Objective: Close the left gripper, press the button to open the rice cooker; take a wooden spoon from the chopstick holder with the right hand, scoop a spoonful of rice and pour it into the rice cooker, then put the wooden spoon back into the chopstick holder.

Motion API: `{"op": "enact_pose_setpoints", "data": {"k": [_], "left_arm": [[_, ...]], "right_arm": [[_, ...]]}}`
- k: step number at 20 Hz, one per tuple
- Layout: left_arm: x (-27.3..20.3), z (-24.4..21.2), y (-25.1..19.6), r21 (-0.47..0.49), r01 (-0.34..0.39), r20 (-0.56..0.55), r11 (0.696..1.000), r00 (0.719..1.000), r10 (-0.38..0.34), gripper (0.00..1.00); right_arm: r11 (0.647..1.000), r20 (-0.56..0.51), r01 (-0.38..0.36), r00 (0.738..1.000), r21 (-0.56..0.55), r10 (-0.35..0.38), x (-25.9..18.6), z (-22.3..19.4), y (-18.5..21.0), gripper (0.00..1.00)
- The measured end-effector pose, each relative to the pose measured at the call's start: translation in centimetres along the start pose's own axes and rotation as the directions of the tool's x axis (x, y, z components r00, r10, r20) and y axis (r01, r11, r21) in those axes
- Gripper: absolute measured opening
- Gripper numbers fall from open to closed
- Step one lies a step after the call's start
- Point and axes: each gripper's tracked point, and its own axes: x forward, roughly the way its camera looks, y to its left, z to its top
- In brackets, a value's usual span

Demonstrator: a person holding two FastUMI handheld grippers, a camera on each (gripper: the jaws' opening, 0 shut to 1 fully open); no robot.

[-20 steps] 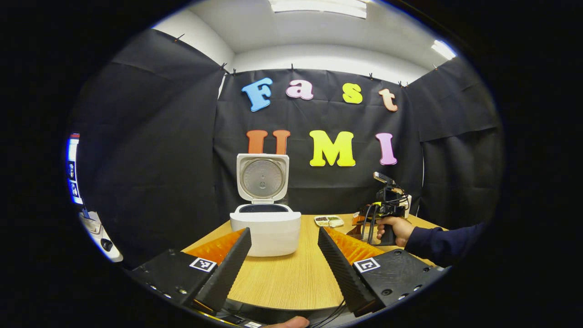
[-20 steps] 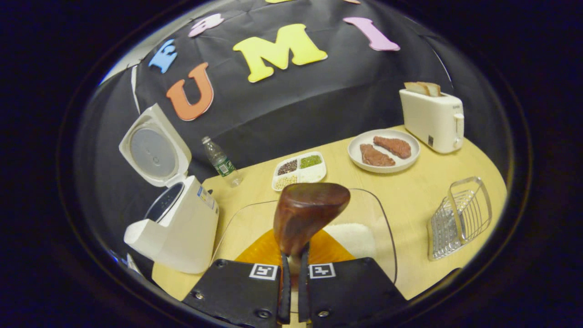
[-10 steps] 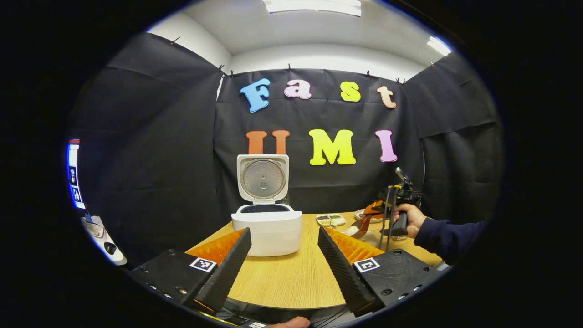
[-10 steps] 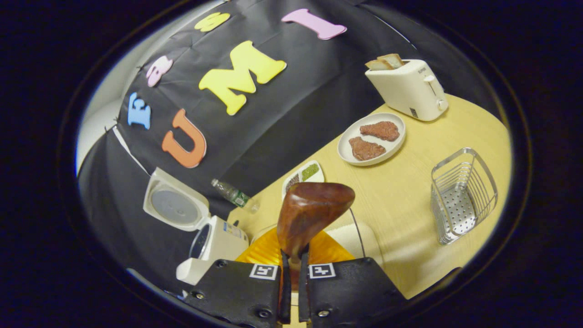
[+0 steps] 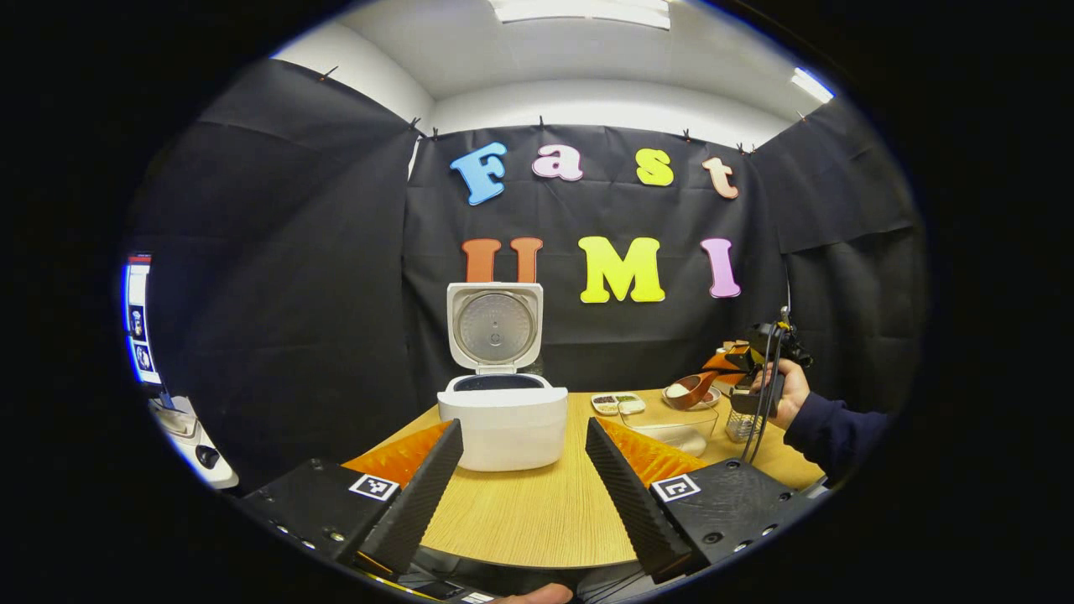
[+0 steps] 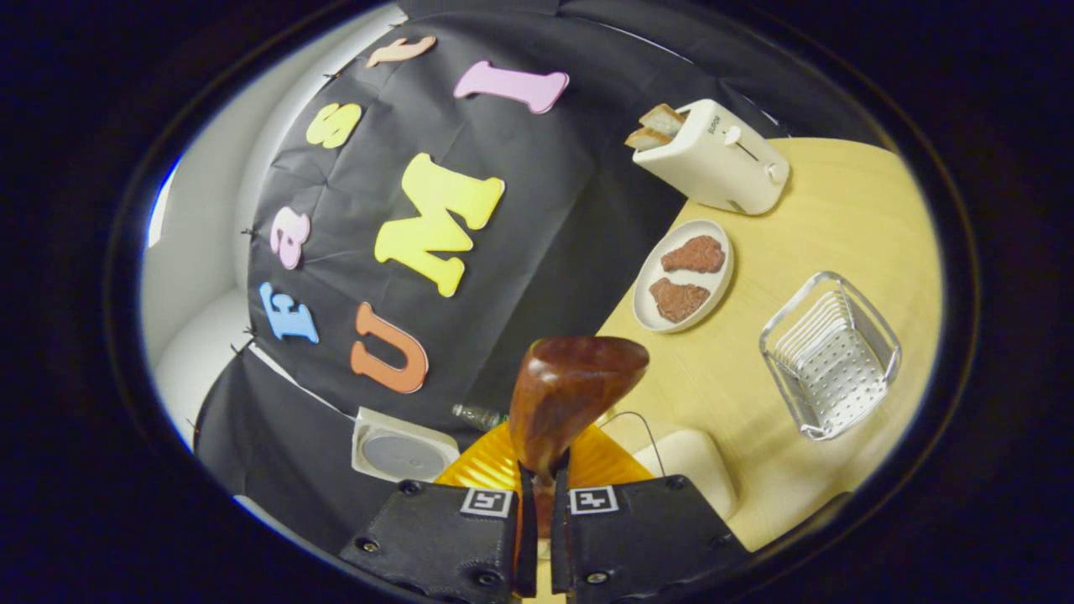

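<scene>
Counter mid: rice cooker (image 5: 502, 424) open — right tongs (image 6: 537, 537) clenched on loaded spoon (image 6: 573, 393), toward the right edge; left tongs (image 5: 524, 470) released.

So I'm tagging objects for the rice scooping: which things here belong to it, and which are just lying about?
In the job: rice cooker, wooden spoon, clear rice container, wire chopstick holder, right gripper.

Lying about: toaster, plate of meat, grain tray, water bottle.

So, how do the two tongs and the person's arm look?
Each of the tongs, left tongs and right tongs, has black angular finger blocks carrying small square black-and-white markers. Black cables hang from the right tongs. The person's sleeve is dark navy.
</scene>
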Motion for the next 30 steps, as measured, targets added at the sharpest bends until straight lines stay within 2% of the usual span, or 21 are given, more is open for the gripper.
{"op": "enact_pose_setpoints", "data": {"k": [3, 6, 8, 13, 17, 20, 25, 28, 30], "left_arm": [[0.2, 0.1, 0.0, 0.008, -0.011, -0.011, 1.0, 1.0, 0.011, 0.94], [0.1, 0.5, -0.2, 0.023, -0.017, -0.008, 1.0, 1.0, 0.018, 0.94], [0.3, 0.9, -0.2, 0.025, -0.019, -0.001, 1.0, 1.0, 0.019, 0.94], [-0.1, 1.5, 0.9, 0.034, -0.036, 0.007, 0.999, 0.999, 0.036, 0.95], [-0.6, 2.1, 2.5, 0.039, -0.062, 0.011, 0.997, 0.998, 0.062, 0.96], [-1.1, 2.8, 3.9, 0.039, -0.095, 0.022, 0.995, 0.995, 0.094, 0.95], [-1.8, 3.4, 6.4, 0.023, -0.168, 0.025, 0.986, 0.986, 0.167, 0.95], [-2.1, 3.5, 7.3, 0.012, -0.192, 0.027, 0.981, 0.981, 0.192, 0.95], [-2.2, 3.5, 7.7, 0.009, -0.201, 0.02, 0.98, 0.98, 0.2, 0.95]], "right_arm": [[0.978, -0.05, -0.101, 0.992, 0.18, 0.112, -0.1, -0.4, 2.1, 0.11], [0.915, -0.108, -0.188, 0.965, 0.356, 0.24, -0.1, -1.3, 5.0, 0.11], [0.902, -0.124, -0.207, 0.955, 0.379, 0.271, 0.4, -1.8, 6.7, 0.11], [0.932, -0.172, -0.219, 0.946, 0.288, 0.275, 2.5, -4.1, 11.0, 0.11], [0.963, -0.217, -0.198, 0.947, 0.181, 0.235, 5.9, -7.0, 14.3, 0.11], [0.974, -0.261, -0.192, 0.94, 0.123, 0.219, 9.0, -9.3, 16.8, 0.11], [0.989, -0.334, -0.144, 0.934, -0.022, 0.128, 14.9, -14.3, 18.8, 0.11], [0.985, -0.378, -0.133, 0.922, -0.106, 0.084, 17.9, -17.3, 19.7, 0.11], [0.974, -0.383, -0.12, 0.923, -0.19, 0.039, 19.5, -18.9, 20.0, 0.12]]}}
